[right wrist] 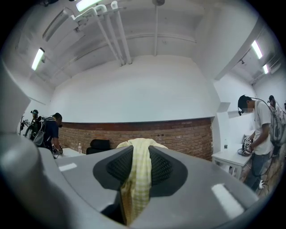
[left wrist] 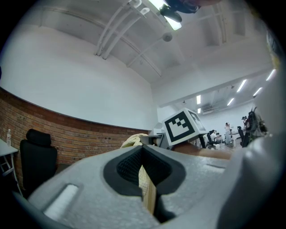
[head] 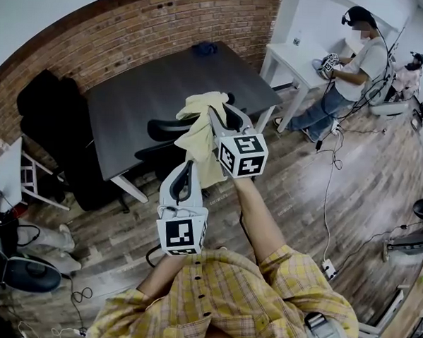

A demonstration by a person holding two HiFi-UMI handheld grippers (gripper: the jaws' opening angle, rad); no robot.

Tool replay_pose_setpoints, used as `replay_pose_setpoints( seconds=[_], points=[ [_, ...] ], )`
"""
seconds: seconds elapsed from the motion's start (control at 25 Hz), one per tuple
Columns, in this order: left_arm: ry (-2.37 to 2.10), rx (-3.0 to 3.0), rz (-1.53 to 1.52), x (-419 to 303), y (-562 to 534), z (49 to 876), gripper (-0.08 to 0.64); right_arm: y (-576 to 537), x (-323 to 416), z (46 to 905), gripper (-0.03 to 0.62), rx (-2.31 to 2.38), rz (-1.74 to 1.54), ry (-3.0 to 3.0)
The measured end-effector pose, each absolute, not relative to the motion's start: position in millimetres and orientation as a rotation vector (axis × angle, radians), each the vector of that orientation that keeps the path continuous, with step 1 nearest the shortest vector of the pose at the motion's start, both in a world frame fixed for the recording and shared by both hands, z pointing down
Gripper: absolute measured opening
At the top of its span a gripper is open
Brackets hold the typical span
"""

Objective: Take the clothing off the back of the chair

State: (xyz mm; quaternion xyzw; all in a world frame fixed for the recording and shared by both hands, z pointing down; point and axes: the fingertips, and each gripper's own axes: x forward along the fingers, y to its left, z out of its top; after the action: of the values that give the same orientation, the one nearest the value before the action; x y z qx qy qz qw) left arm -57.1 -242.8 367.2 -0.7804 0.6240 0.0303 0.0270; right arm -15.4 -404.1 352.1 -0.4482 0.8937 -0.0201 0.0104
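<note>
Fingers (left wrist: 123,166) of the left gripper (left wrist: 145,172) are clenched on a thin fold of the yellow checked clothing (left wrist: 148,197). Those of the right gripper (right wrist: 138,172) are clamped on a thicker bunch, w/ fabric draped over their tips. In the head view both grippers are up side by side, the right one further out & higher. The clothing hangs btwn them in the air as a loose bundle, in front of the black chair (head: 160,132) that is pushed under the dark surface (head: 145,83). So grasp & lift look done: the top of the garment is up off the chair back. Can't tell if the lower hem is fully clear of the chair, since the bundle covers that spot. Left to do, prob.: draw it clear twd the person & put it down somewhere; no set-down place is evident.
</note>
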Motion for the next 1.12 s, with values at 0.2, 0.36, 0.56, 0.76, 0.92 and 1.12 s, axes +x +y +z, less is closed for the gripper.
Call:
replay_pose_setpoints(
  seconds=[0.2, 0.36, 0.56, 0.76, 0.92, 1.12],
  points=[
    [1.913, -2.420, 0.104, -57.6, -240.4, 362.7, -0.003, -394.1, -9.3, 319.3, 0.106, -1.407, 0.001, 2.734],
    [1.909, -2.421, 0.106, -55.8, -236.2, 362.6, -0.003, -383.4, -3.2, 302.7, 0.106, -1.409, 0.036, 2.715],
    [1.895, -2.431, 0.110, -58.3, -236.0, 360.9, -0.003, -375.2, 0.4, 285.6, 0.107, -1.419, 0.072, 2.677],
    [1.877, -2.436, 0.116, -55.2, -231.8, 356.8, -0.003, -363.4, 8.1, 269.6, 0.107, -1.423, 0.097, 2.650],
    [1.865, -2.441, 0.118, -52.9, -230.1, 357.3, -0.003, -351.8, 15.1, 257.0, 0.107, -1.432, 0.132, 2.622],
    [1.861, -2.442, 0.141, -55.4, -230.8, 352.6, -0.003, -339.6, 19.9, 244.9, 0.109, -1.444, 0.165, 2.593]
  ],
)
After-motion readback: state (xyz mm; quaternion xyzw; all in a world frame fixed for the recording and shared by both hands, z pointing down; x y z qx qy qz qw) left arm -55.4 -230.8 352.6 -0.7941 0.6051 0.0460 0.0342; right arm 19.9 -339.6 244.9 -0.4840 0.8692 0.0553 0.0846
